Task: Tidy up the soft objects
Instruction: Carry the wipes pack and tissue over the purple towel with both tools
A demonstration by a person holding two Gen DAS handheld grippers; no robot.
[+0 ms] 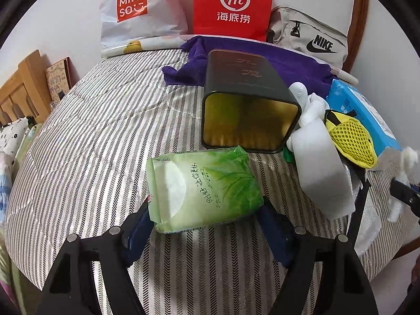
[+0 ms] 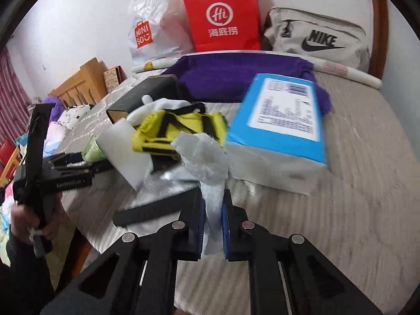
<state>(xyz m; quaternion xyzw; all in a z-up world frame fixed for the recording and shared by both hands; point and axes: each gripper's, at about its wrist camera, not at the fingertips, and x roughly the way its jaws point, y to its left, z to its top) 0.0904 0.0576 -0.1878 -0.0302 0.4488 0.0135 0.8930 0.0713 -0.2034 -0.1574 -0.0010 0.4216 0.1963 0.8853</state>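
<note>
Left wrist view: our left gripper [image 1: 207,225] is spread around the green plastic tissue pack [image 1: 203,187], whose long axis runs across the fingers; just beyond lies the dark open-mouthed tin [image 1: 249,99]. Our right gripper [image 2: 213,210] pinches crumpled white tissue [image 2: 204,155].

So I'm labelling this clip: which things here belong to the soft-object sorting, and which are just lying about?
Job:
green tissue pack
white tissue in right gripper
yellow mesh pouch
white foam block
purple towel
dark tin, open, on its side
left gripper

Lying about:
red paper bag
Miniso bag
Nike bag
</note>
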